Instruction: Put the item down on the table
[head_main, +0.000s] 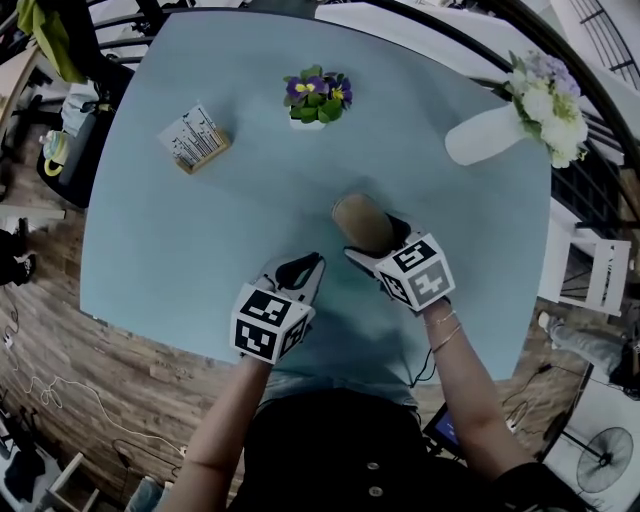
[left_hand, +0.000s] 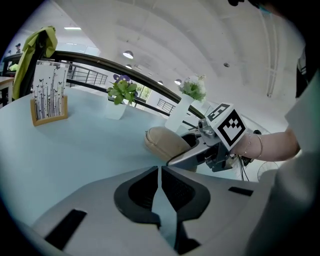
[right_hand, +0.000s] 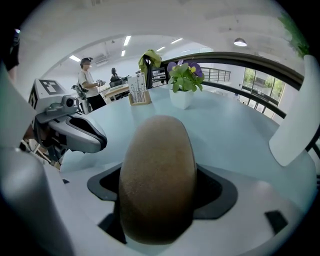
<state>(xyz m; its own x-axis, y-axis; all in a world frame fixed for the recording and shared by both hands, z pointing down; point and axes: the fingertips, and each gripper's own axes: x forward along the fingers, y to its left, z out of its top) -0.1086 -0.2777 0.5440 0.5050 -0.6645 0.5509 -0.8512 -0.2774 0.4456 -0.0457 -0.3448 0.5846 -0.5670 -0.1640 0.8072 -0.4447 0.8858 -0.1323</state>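
A tan, oval, soft-looking item (head_main: 362, 222) (right_hand: 157, 175) is held in my right gripper (head_main: 378, 242), which is shut on it from both sides, at the near middle of the light-blue table (head_main: 190, 250). In the left gripper view the item (left_hand: 164, 140) lies low at the tabletop; I cannot tell whether it touches. My left gripper (head_main: 303, 272) (left_hand: 160, 181) hovers just left of it, shut with nothing between its pads. In the right gripper view the left gripper (right_hand: 80, 133) shows at the left.
A small white pot of purple flowers (head_main: 317, 98) stands at the far middle. A white vase with pale flowers (head_main: 495, 130) lies toward the far right. A wooden card holder (head_main: 197, 140) sits far left. A white chair (head_main: 590, 272) stands beyond the right edge.
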